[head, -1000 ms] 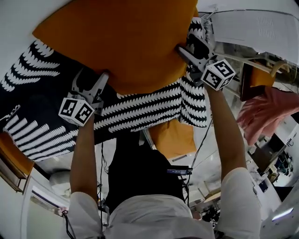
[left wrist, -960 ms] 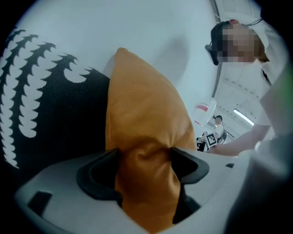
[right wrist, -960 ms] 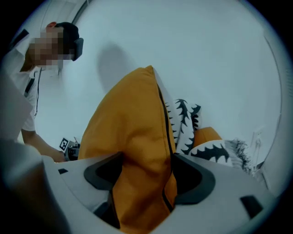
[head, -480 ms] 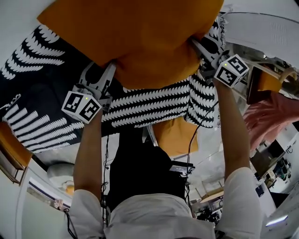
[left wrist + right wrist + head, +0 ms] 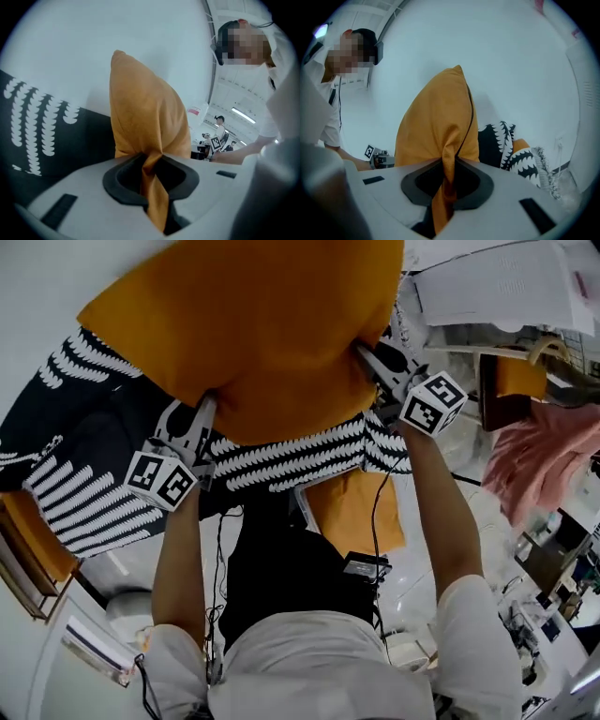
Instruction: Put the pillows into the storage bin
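A big orange pillow fills the top of the head view, lifted above a black-and-white patterned pillow. My left gripper pinches the pillow's near left corner, and my right gripper pinches its near right corner. Both sets of jaws have just been closing, with orange fabric between them. In the left gripper view the fabric is bunched in my left gripper below the pillow body. The right gripper view shows the same pinch in my right gripper on the pillow.
A second orange pillow lies lower, near the person's body. Pink cloth hangs at the right, beside a wooden frame with an orange cushion. A white unit stands at top right. Another wooden frame is at the left edge.
Both grippers went from open at the orange pillow's near edge to shut on its corners. The pillow has been lifted off the patterned pillow.
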### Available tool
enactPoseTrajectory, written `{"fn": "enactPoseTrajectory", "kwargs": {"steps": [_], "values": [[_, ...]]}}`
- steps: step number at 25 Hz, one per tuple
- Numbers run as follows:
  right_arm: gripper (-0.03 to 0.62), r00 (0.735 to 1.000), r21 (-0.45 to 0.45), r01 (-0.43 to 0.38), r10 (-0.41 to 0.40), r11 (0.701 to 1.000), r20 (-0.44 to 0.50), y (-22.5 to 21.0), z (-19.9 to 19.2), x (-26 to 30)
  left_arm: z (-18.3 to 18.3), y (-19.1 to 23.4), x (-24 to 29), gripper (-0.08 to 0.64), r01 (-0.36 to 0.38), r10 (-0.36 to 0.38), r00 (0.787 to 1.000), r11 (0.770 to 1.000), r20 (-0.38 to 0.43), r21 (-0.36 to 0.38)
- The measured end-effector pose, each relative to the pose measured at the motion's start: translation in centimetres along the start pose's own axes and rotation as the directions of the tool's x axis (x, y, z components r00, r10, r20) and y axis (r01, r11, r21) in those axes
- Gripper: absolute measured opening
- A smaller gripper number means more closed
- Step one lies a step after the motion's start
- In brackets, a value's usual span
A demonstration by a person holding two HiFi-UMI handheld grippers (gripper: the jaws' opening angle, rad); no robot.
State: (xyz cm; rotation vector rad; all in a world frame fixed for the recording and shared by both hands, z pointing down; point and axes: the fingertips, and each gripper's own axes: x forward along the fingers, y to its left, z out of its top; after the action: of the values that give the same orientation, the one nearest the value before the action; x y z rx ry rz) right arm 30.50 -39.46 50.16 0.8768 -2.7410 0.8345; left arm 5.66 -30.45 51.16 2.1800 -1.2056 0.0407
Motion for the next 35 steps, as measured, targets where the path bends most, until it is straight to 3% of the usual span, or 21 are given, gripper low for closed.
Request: {"fn": "enactPoseTrajectory", "kwargs": {"steps": [4, 12, 17, 21, 27, 35], "values": [[0.069, 0.999, 0.016, 0.044, -0.044, 0.999, 0.012, 8.1, 1.2, -8.4, 1.0, -8.1, -7.0, 0.077, 0.029, -0.029, 0.999, 0.999, -0.018, 0.014], [0.069, 0.978, -0.128, 0.158, -0.137, 0.979, 0.16, 21.9, 7.7, -26.9, 4.2, -25.7, -17.2, 0.074, 0.137, -0.143, 0.989, 0.98, 0.033, 0.141], [0.069, 0.958, -0.182, 0.213, -0.168, 0.96, 0.234, 31.1, 8.3, -39.4, 2.9, -37.3, -24.7, 0.074, 0.199, -0.212, 0.976, 0.962, 0.054, 0.188], [0.069, 0.932, -0.184, 0.268, -0.207, 0.946, 0.296, 34.9, 7.9, -46.8, 1.4, -43.7, -27.3, 0.072, 0.26, -0.274, 0.961, 0.942, 0.039, 0.21], [0.071, 0.908, -0.146, 0.332, -0.273, 0.932, 0.317, 39.1, 5.1, -54.5, -2.3, -50.0, -30.9, 0.074, 0.328, -0.334, 0.943, 0.924, -0.002, 0.198], [0.071, 0.9, -0.13, 0.416, -0.387, 0.9, 0.201, 42.0, -0.4, -56.8, -9.3, -50.5, -33.8, 0.072, 0.376, -0.372, 0.926, 0.924, -0.068, 0.061]]}}
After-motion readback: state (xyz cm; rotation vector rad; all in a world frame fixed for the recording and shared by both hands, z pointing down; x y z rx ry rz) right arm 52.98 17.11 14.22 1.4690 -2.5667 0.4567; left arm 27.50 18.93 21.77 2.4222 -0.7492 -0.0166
